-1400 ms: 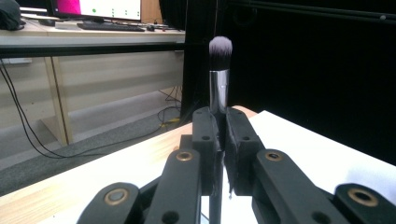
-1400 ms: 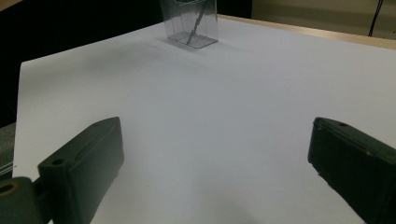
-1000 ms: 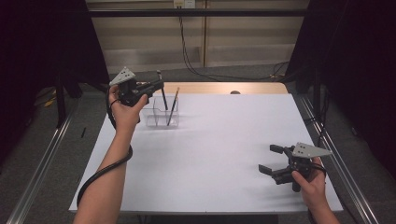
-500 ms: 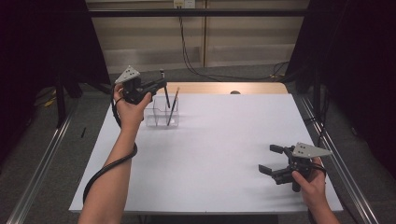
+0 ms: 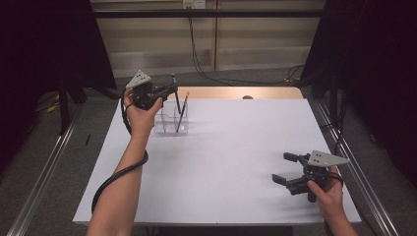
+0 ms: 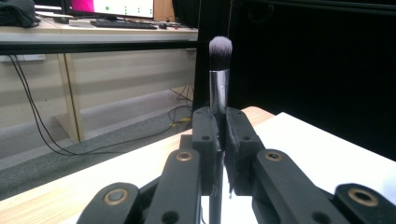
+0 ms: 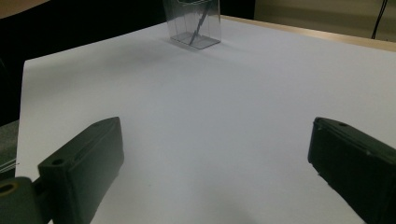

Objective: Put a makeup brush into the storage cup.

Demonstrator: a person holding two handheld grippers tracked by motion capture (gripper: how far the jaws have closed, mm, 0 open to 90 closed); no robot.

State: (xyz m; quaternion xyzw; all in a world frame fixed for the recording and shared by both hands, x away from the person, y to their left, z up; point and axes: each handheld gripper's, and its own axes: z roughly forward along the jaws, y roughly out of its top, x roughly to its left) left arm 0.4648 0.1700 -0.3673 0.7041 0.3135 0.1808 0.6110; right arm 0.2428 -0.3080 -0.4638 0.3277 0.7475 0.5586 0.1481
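Observation:
My left gripper (image 5: 172, 88) is shut on a makeup brush (image 5: 175, 96) and holds it upright over a clear plastic organizer (image 5: 169, 122) at the table's far left. In the left gripper view the jaws of that gripper (image 6: 221, 122) pinch the brush's silver ferrule (image 6: 218, 88), with the grey bristle head (image 6: 220, 47) sticking up above them. A second thin brush with an orange end (image 5: 182, 111) leans inside the organizer. My right gripper (image 5: 282, 167) hovers open and empty near the table's front right; between its fingers (image 7: 215, 130) lies bare white table.
The white table top (image 5: 236, 147) has a wooden strip (image 5: 236, 93) along its far edge. The organizer (image 7: 194, 25) stands far ahead in the right gripper view. Metal rails run along both sides of the table, and cables hang at the back wall.
My left gripper has risen slightly with the brush and drifted a little to the right above the organizer. The right gripper has stayed put.

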